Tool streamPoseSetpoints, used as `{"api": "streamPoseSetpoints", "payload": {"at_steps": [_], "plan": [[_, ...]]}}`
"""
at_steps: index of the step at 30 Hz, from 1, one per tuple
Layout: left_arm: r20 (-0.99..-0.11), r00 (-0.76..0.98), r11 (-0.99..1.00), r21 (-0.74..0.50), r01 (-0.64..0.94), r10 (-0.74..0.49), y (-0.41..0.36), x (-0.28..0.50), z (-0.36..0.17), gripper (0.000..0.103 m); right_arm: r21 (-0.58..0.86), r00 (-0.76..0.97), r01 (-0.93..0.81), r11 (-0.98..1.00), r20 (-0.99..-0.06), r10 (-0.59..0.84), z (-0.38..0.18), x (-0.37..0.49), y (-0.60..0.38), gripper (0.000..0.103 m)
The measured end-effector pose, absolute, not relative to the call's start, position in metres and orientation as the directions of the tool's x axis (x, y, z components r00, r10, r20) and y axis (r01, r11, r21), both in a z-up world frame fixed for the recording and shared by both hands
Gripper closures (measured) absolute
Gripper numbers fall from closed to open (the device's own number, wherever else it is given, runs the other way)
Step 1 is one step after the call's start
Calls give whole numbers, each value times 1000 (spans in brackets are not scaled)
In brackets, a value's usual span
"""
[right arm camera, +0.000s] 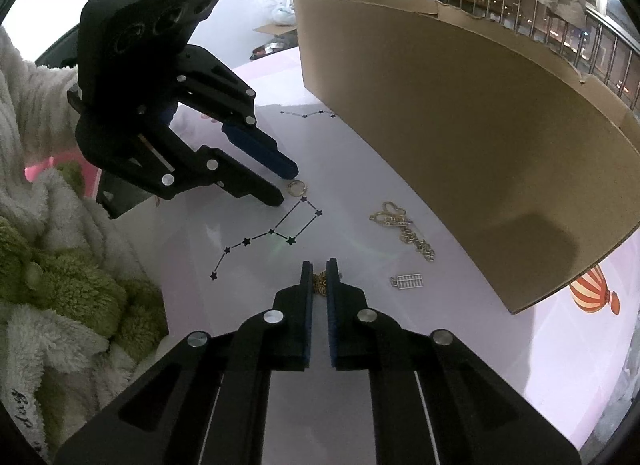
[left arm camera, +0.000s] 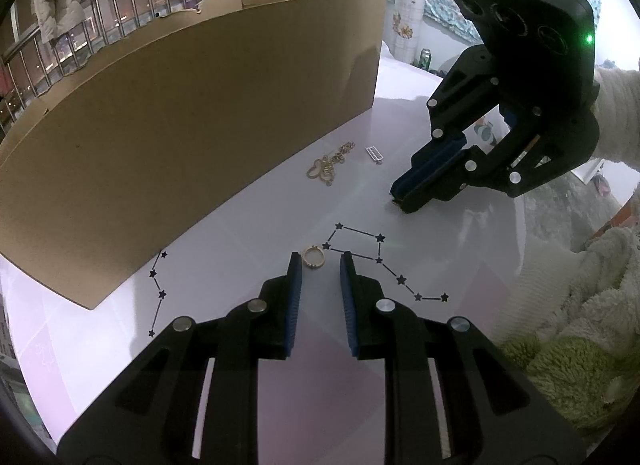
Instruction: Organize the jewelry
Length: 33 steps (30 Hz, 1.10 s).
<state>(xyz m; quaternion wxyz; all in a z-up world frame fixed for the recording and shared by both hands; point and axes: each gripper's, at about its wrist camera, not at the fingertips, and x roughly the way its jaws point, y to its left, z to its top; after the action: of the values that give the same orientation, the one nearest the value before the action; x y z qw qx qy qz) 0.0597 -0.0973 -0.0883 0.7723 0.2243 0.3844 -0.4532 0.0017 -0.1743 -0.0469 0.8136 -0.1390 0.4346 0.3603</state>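
Note:
A gold ring [left arm camera: 313,256] lies on the white table just ahead of my open left gripper [left arm camera: 320,261], between its fingertips; the right wrist view shows the ring [right arm camera: 297,187] at those tips. My right gripper [right arm camera: 319,270] is shut on a small gold pendant [right arm camera: 320,283], low on the table; the left wrist view shows that gripper [left arm camera: 398,201] with a gold bit at its tip. A gold chain bracelet [left arm camera: 328,165] [right arm camera: 402,229] and a small silver abacus charm [left arm camera: 374,154] [right arm camera: 407,281] lie near the cardboard box.
A large cardboard box [left arm camera: 180,137] [right arm camera: 460,145] stands along the table's far side. A printed star constellation [left arm camera: 376,257] marks the table. A person's fluffy white and green sleeve [left arm camera: 568,337] [right arm camera: 60,265] borders the near side.

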Motion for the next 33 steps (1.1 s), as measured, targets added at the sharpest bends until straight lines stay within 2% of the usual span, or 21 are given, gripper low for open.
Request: {"api": "streamPoseSetpoints", "payload": {"at_steps": [20,24,30,31,33], "plan": [[-793,317,500,18,866,-520,-101,55,-89,85,91,376,-695,713,-799,469,-44,-1,-183,96],[-794,310,490,17,872,-524,-101,52,-88,93,92,377,-694,714,-799,469,-44,0,-182,97],[-789,313,489,18,872,-529,-99,50,-87,94,89,380,-693,716,-798,467,-44,0,-182,99],[-787,315,490,18,871,-531,-99,49,-86,98,91,381,-692,716,-797,469,-44,0,-182,99],[-785,313,493,11,870,-534,-98,50,-85,100,91,384,-691,718,-795,470,-42,0,-182,99]]}}
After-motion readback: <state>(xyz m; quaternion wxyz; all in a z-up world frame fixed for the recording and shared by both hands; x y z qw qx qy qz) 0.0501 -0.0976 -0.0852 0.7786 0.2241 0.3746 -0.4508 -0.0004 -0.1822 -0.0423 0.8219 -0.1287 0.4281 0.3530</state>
